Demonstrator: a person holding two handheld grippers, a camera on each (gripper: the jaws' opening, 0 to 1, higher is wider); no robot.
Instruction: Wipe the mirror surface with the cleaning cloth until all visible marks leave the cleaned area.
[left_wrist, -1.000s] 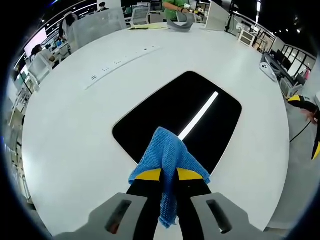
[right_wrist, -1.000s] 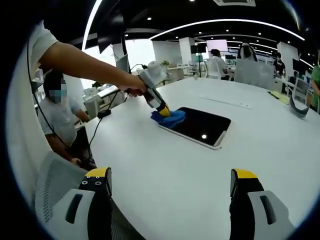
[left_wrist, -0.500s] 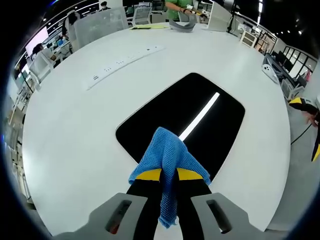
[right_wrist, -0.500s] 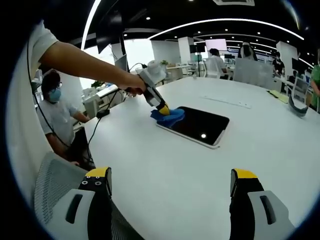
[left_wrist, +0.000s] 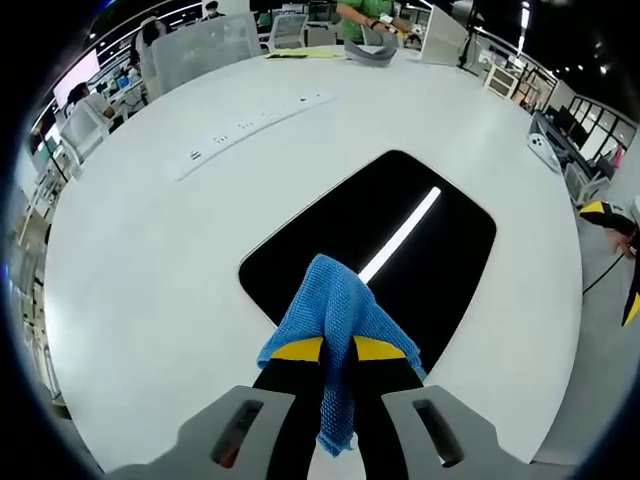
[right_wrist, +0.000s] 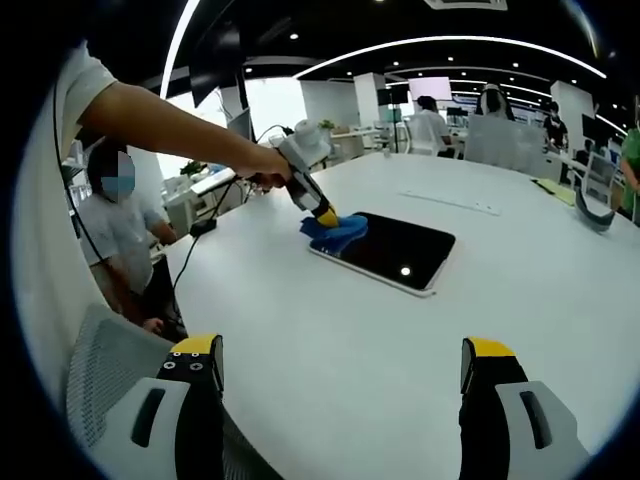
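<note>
Nearest in the left gripper view, the left claw is clamped on the blue cleaning cloth, whose front fold rests on the near corner of the mirror. The mirror lies flat mid-worktop. Wiping looks barely begun; most of the dark glass beyond remains to cover, and marks are too fine to judge. The right claw hangs open, well back.
</note>
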